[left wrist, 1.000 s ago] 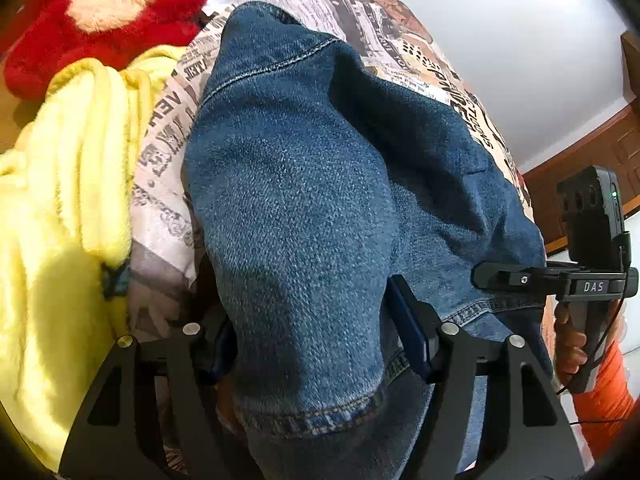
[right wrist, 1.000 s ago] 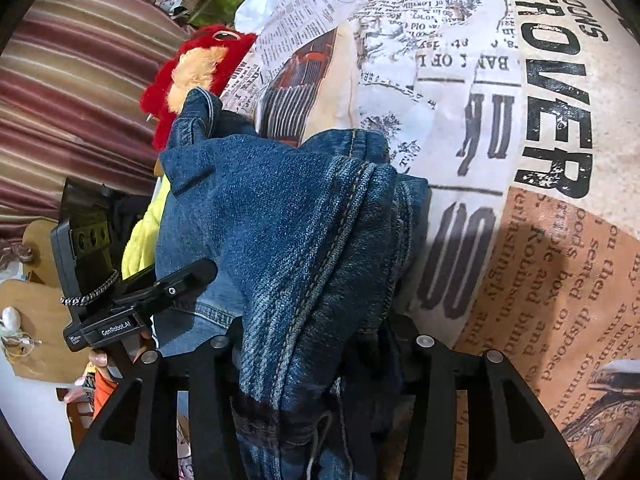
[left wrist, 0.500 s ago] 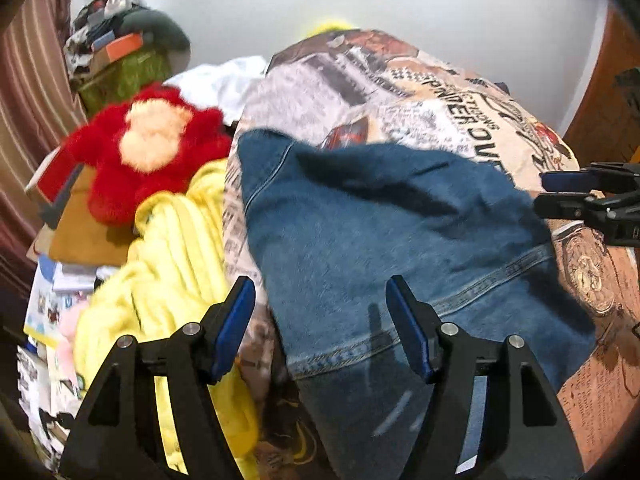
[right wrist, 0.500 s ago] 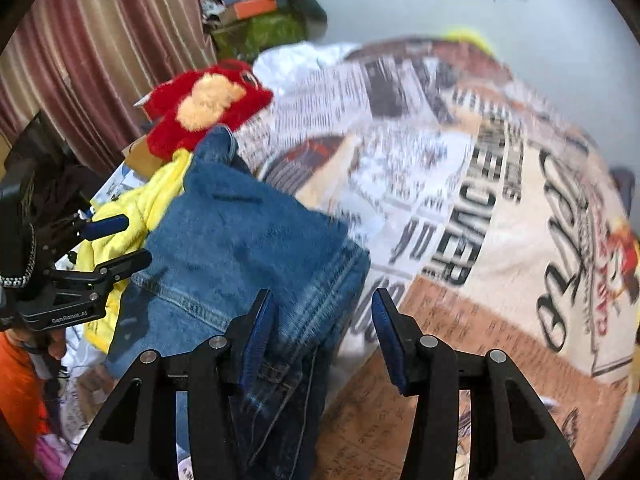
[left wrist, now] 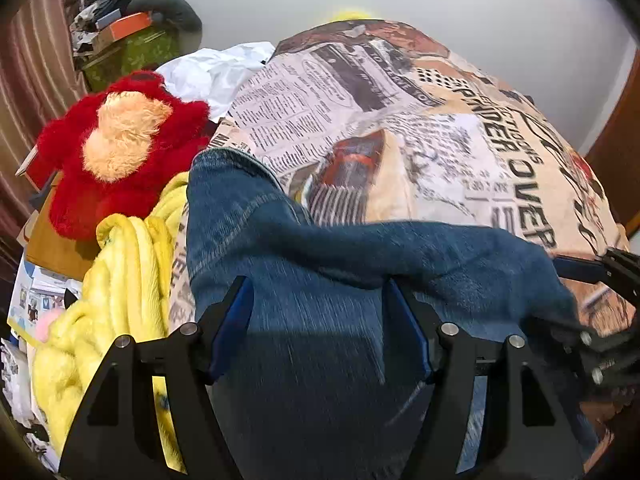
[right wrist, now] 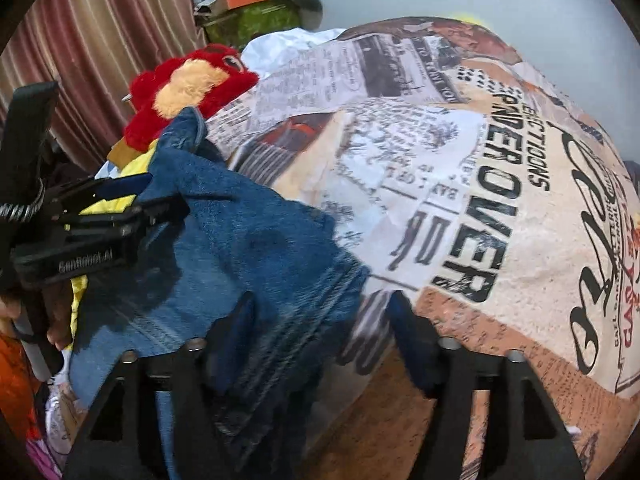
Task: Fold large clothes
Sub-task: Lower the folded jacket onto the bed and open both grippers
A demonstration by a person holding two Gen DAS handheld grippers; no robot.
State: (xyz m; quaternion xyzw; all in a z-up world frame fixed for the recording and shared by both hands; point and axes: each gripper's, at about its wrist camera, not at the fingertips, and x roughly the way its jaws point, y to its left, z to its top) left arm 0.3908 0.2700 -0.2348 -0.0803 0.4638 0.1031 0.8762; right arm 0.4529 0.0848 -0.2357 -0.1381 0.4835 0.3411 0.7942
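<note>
A blue denim garment [left wrist: 320, 264] lies folded on the bed's newspaper-print cover [left wrist: 440, 140]. My left gripper [left wrist: 318, 320] hovers over its near part, open, with its blue pads clear of the cloth. My right gripper [right wrist: 322, 332] hangs over the stitched folded edge of the denim [right wrist: 248, 240]. Its jaws are opening, and the edge lies below its left finger without being pressed. Each gripper shows in the other's view: the right gripper [left wrist: 600, 276] at the denim's right end, the left gripper [right wrist: 100, 220] at its left end.
A red plush toy [left wrist: 120, 148] and a yellow fleece blanket [left wrist: 120, 280] lie left of the denim. White cloth [left wrist: 216, 72] and a cluttered green box [left wrist: 132, 52] sit behind, by a striped curtain [right wrist: 100, 40]. Brown wood [left wrist: 616, 140] stands at the right. An orange sleeve [right wrist: 16, 384] shows low left.
Both grippers have drawn back and up from the denim, which had filled their jaws and now lies flat on the bed. The right jaws have spread wider.
</note>
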